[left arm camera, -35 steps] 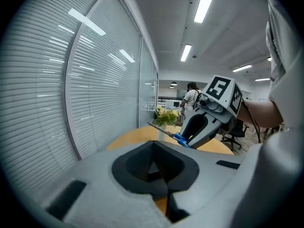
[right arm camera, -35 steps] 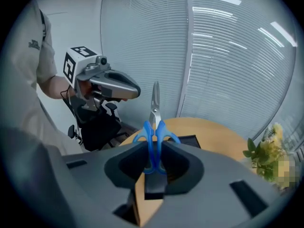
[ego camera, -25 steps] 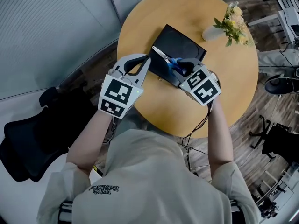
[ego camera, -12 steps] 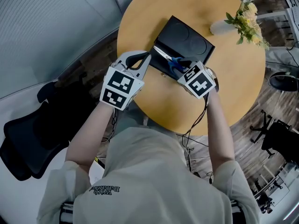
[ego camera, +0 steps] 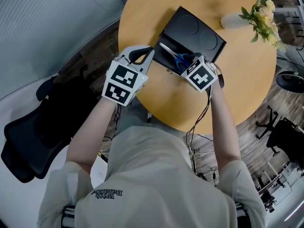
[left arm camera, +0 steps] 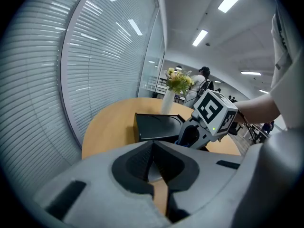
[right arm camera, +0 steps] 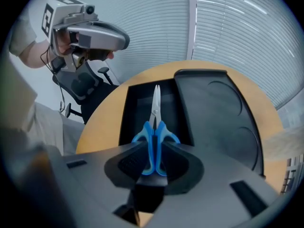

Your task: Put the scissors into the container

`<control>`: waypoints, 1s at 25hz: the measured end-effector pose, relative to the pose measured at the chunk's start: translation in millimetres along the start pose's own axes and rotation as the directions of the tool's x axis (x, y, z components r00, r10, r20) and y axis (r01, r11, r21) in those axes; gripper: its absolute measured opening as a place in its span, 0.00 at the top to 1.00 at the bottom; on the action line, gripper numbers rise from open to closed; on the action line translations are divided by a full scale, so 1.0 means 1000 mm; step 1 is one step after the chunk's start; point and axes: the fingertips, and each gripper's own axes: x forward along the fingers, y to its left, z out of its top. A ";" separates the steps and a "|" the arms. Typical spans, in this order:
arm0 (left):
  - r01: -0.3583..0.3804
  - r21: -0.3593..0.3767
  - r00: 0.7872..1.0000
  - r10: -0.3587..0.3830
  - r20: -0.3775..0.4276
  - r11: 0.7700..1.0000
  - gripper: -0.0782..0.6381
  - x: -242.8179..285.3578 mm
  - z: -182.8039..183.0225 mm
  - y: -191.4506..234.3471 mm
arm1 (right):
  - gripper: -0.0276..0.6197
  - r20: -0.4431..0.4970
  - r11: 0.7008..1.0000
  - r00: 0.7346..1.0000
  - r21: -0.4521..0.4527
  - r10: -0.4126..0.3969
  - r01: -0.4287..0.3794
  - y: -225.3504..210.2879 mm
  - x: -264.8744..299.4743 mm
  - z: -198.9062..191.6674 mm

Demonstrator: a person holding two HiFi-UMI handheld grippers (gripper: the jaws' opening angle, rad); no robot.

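Scissors (right arm camera: pixel 154 125): blue handles pinched tight in my R gripper (right arm camera: pixel 153 167), blades closed and pointing straight ahead off the jaws. The long axis runs in line w/ the gripper and parallel to the long side of the open slot. Container (right arm camera: pixel 216 113) is right ahead and below. The blades show over the slot, the handles at its near end. How high they hang over the slot floor, can't tell.

My read for the next move: ease down, keep that axis square w/ the slot, then let go. Tilt it and the tip may catch a wall.

L gripper (left arm camera: pixel 153 145): jaws together, nothing in them. It's parked just beside the container's left corner, over the table (ego camera: pixel 237 84) edge; contact or not, can't tell. R is nearer and does the job.
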 end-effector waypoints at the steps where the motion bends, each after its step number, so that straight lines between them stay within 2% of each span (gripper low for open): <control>1: 0.002 -0.001 1.000 -0.002 -0.003 1.000 0.86 0.001 -0.002 0.001 | 0.81 -0.012 1.000 1.000 0.002 0.000 0.000 -0.001 0.003 -0.002; 6: 0.012 -0.013 1.000 -0.012 -0.018 1.000 0.86 0.007 -0.012 0.002 | 0.81 -0.071 0.999 0.997 -0.040 -0.012 0.009 -0.003 0.015 -0.007; 13: 0.021 -0.024 0.999 -0.022 -0.029 0.999 0.86 0.011 -0.024 0.000 | 0.81 -0.143 0.999 0.989 -0.046 -0.026 0.020 0.001 0.030 -0.017; 25: 0.017 -0.026 1.000 -0.018 -0.024 1.000 0.86 0.007 -0.025 -0.008 | 0.80 -0.109 0.998 0.992 -0.017 -0.056 0.054 -0.003 0.030 -0.016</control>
